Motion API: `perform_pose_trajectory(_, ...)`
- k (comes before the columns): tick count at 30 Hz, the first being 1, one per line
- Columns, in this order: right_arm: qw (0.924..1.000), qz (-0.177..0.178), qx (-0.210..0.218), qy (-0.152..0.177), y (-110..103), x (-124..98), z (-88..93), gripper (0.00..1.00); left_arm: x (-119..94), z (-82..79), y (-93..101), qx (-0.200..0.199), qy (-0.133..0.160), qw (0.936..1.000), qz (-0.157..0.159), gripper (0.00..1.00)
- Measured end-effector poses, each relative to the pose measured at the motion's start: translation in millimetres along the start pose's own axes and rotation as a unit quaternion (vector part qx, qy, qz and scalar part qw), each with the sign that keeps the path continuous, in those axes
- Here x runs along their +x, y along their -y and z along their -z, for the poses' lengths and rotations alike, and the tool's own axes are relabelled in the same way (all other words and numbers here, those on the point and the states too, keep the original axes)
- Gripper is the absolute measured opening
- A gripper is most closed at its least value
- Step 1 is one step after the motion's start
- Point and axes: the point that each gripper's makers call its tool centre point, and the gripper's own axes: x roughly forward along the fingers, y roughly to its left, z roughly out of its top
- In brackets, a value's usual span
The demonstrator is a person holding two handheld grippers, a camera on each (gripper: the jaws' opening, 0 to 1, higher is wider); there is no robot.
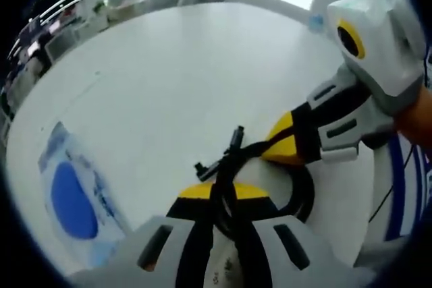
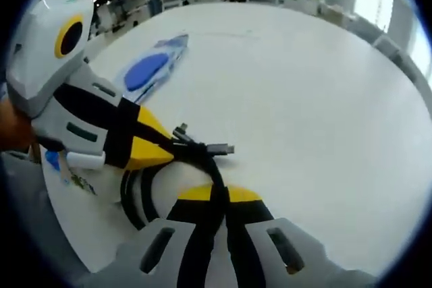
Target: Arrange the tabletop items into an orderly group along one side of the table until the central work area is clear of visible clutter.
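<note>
White and round, your bench (image 2: 324, 99) takes up most of both views, with an office of desks and ceiling lights beyond its far edge. Your left gripper (image 1: 223, 200) and right gripper (image 2: 217, 197) sit close together over the near part of it; each has its jaws pressed together on the same black cable (image 2: 202, 156). The right gripper enters the left gripper view from the right and nips the cable near its plug ends. A flat pouch with a blue oval (image 1: 74, 197) lies on the bench well apart from the cable, toward the edge. The cable's loops (image 1: 300, 197) rest on the bench beside your grippers, and its two plugs (image 2: 219, 148) stick out past the jaws. You appear to be mid-step, gathering the cable into a bundle. Next, likely carry it, both grips firm, toward the pouch's side and set it beside the pouch.
</note>
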Motion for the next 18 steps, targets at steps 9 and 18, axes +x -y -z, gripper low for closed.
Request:
perform_pose_trajectory(9, 0.9999, 0.0, -0.009, -0.011, -5.5, -3.4, 5.6, 0.05, -3.2, 6.1, 5.7, 0.003, -0.002, 1.0, 0.003, 0.06)
perform_pose_trajectory(18, 0.9997, 0.002, -0.015, -0.016, -8.0, -4.1, 8.1, 0.06, -4.6, 8.0, 7.9, 0.004, -0.001, 1.0, 0.004, 0.06)
